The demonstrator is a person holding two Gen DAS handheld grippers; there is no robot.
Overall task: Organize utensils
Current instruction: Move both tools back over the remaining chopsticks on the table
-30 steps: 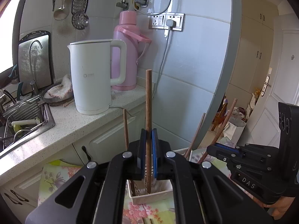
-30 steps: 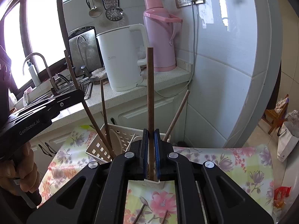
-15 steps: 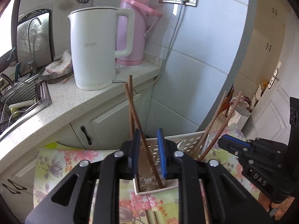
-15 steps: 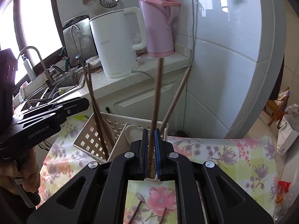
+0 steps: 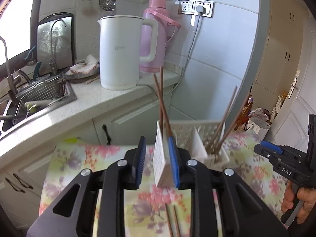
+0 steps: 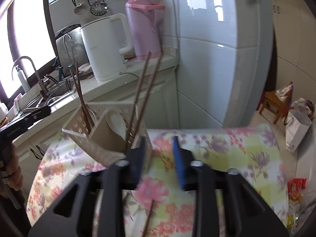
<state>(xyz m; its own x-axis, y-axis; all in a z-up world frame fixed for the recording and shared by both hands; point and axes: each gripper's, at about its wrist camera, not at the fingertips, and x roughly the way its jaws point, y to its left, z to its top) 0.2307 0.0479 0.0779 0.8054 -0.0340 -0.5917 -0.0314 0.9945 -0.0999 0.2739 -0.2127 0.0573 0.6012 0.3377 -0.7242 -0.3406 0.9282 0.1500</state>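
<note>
A white perforated utensil caddy (image 5: 199, 136) stands near the far edge of the bench (image 5: 79, 158), which is covered by a floral cloth. Dividers split the caddy into compartments. Two brown chopsticks (image 5: 162, 106) lean crossed in its left compartment, and another pair of chopsticks (image 5: 227, 122) leans to the right in the right-hand compartment. In the right wrist view a white spoon (image 6: 116, 123) sits in the compartment between them.

The left gripper (image 5: 158, 164) hangs just in front of the caddy's left corner, its blue-padded fingers (image 5: 141, 158) spread apart and released, holding nothing; the caddy's near-left wall shows in the gap between them. The right gripper (image 6: 160, 162) is also released, fingers (image 6: 177, 162) parted with only the floral cloth behind the gap, and sits just right of the caddy's near corner. Its left finger appears to be close against the caddy wall, though motion blur makes contact hard to judge.

Loose chopsticks (image 5: 172, 221) lie flat on the cloth near the front edge of the bench, below the left gripper; one also shows in the right wrist view (image 6: 148, 221).

Behind the bench runs a kitchen counter (image 5: 94, 102) carrying a white kettle (image 5: 120, 53) and a pink thermos (image 5: 156, 35) side by side, with a sink (image 5: 35, 98) toward its left end.
</note>
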